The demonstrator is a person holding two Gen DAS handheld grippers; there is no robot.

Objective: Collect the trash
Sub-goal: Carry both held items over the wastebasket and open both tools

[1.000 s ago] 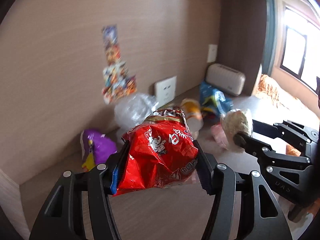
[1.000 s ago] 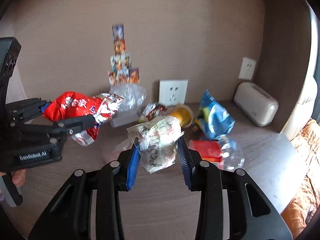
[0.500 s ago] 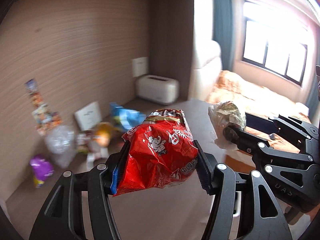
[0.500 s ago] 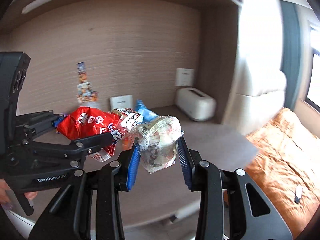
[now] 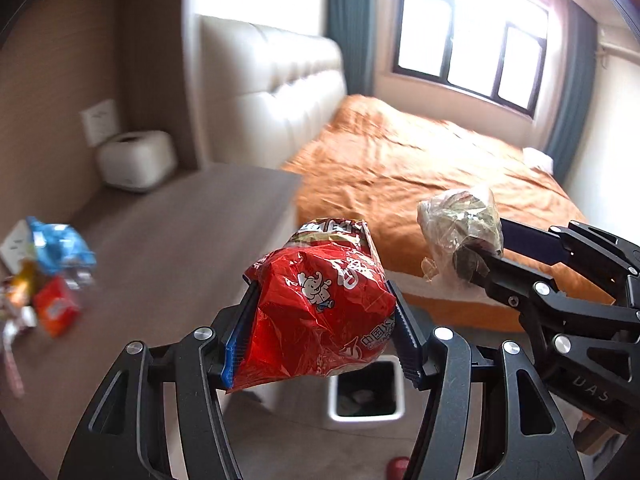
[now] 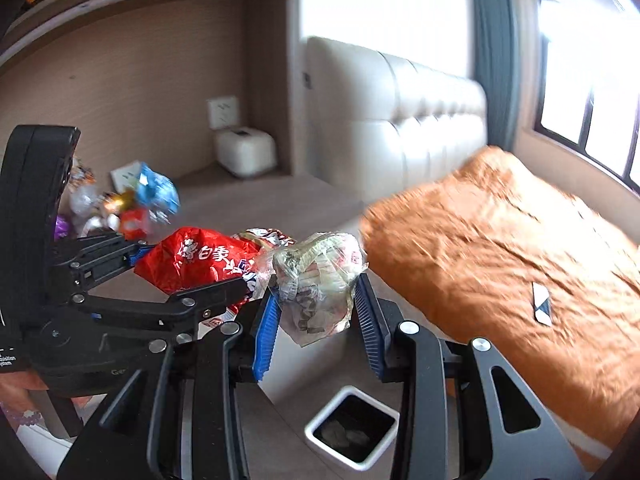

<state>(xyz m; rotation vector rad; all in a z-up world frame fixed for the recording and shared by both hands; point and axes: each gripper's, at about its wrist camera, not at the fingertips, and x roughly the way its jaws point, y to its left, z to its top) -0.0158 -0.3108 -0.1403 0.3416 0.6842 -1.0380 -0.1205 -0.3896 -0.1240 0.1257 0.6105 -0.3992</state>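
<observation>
My left gripper (image 5: 320, 328) is shut on a crumpled red snack bag (image 5: 320, 312), which bulges out above its blue pads. The right gripper (image 6: 316, 304) is shut on a clear plastic wad of crumpled wrappers (image 6: 316, 276). Both show in each other's view: the red snack bag (image 6: 200, 260) at left, the plastic wad (image 5: 460, 232) at right. A white square trash bin (image 5: 368, 396) stands on the floor below and beyond the grippers, with some scraps inside; the trash bin (image 6: 352, 428) sits low in the right wrist view.
More wrappers (image 5: 52, 272) lie on the brown desk (image 5: 180, 240) at left, near a white box (image 5: 138, 160) and a wall socket. A bed with an orange cover (image 6: 520, 260) and a white padded headboard fills the right side. A small red thing (image 5: 398, 466) lies on the floor.
Both grippers swung right, away from the desk's back wall toward the bed, keeping their loads. The floor bin has come into view below them.
</observation>
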